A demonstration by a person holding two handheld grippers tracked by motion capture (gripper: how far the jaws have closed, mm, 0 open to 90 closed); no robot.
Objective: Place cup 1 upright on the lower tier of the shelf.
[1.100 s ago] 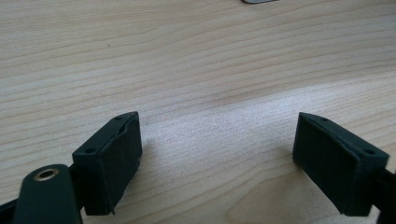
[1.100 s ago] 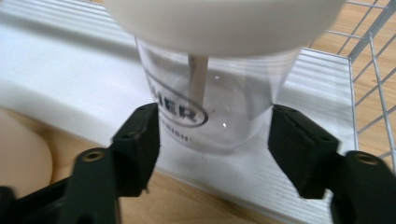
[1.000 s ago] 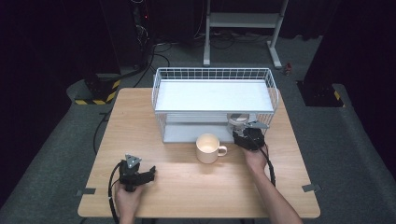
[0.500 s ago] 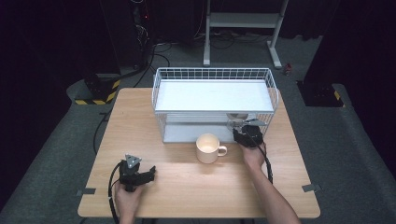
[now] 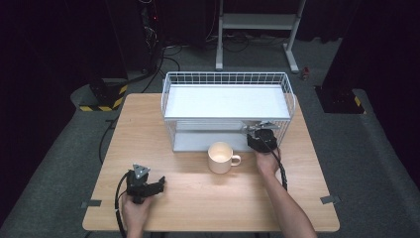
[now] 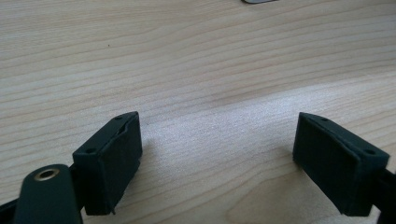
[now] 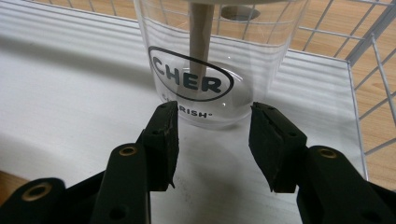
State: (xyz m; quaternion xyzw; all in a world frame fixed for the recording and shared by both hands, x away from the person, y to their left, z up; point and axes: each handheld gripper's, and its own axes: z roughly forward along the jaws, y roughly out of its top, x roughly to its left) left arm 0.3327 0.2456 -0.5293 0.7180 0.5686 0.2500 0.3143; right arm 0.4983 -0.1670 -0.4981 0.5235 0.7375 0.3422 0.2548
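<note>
A clear glass with a black oval logo and a wooden stick in it stands on the lower white shelf of a wire rack. My right gripper is open, its jaws just short of the glass base, one to each side. From above, the right gripper reaches into the rack's lower level at its right end. A cream mug stands on the wooden table in front of the rack. My left gripper is open over bare wood, near the table's front left.
Wire mesh closes the rack's right side close to the glass. The rack's top shelf is a bare white board. Past the table's far edge stand a white metal stand and cables on the dark floor.
The right gripper has crept slightly forward into the rack's lower level. The left gripper and the mug have not moved.
</note>
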